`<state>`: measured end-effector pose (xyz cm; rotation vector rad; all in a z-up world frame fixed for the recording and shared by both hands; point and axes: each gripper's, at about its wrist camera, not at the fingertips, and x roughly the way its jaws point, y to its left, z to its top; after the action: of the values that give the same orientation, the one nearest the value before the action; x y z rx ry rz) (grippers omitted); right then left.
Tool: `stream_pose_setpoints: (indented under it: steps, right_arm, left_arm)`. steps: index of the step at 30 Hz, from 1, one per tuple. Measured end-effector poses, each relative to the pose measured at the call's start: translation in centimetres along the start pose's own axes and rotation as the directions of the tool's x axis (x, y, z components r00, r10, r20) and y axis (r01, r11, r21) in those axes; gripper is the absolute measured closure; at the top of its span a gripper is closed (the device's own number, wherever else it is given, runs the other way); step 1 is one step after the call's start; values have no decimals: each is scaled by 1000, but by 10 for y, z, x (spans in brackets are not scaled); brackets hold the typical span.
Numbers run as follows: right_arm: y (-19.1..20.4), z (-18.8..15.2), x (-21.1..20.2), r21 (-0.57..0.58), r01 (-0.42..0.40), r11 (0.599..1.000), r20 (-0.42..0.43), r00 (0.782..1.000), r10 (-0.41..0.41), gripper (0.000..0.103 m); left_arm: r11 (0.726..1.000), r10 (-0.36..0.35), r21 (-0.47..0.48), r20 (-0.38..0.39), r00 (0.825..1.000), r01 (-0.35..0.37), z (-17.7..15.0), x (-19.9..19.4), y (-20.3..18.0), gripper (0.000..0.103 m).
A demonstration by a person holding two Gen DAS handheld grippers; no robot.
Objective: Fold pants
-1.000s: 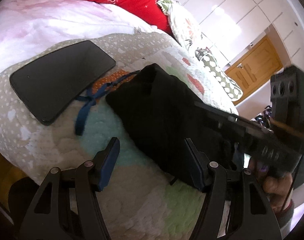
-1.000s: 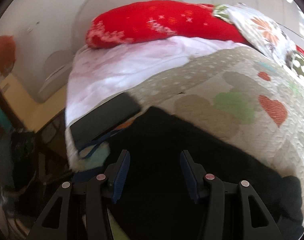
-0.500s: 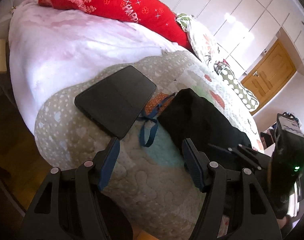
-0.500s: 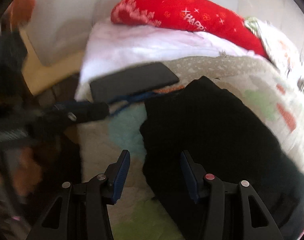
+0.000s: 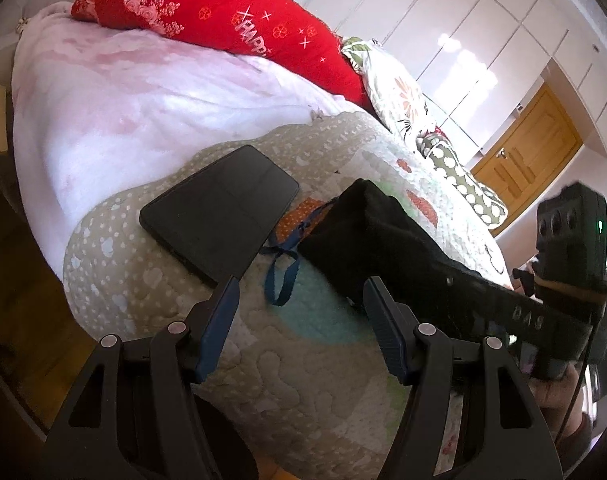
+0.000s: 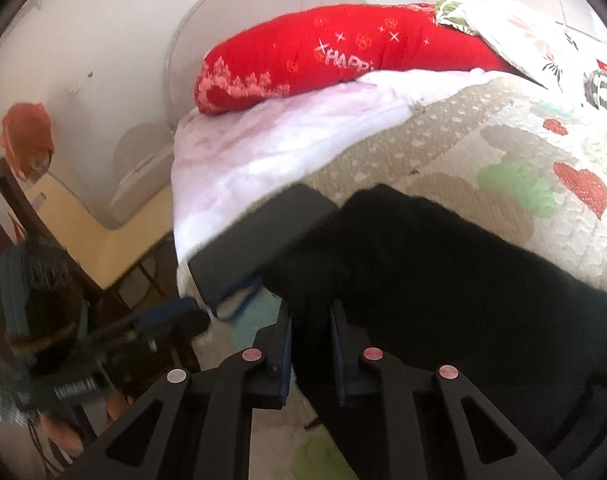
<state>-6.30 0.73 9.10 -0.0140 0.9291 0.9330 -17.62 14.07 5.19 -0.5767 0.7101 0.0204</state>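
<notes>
Black pants (image 6: 443, 280) lying bunched on the quilt (image 5: 135, 280), near edge pinched between the just-closing pads of the right gripper (image 6: 309, 344), tablet (image 5: 219, 208) and a blue cord (image 5: 281, 276) just beside. Left gripper (image 5: 303, 320) hovering open and empty over bare quilt, clear of the cloth. Best to confirm a full bite through every layer, then lift and carry the edge over slowly, keeping clear of cord and tablet.

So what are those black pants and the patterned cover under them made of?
The black pants look like soft, matte knit or fleece: no sheen, thick rounded folds. The cover looks like quilted cotton, with stitched puffy shapes and printed hearts. The exact fibre of either cannot be told.
</notes>
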Motion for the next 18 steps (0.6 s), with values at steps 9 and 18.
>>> stream_pose_setpoints:
  steps: [9, 18]
  right_arm:
    - [-25, -2, 38, 169, -111, 979, 11, 994, 110, 83]
    - [-31, 23, -27, 102, -48, 994, 95, 995, 39, 63]
  left_arm:
    - [999, -25, 27, -19, 999, 26, -7, 5, -17, 38]
    - [999, -53, -2, -93, 994, 53, -7, 40, -43, 38]
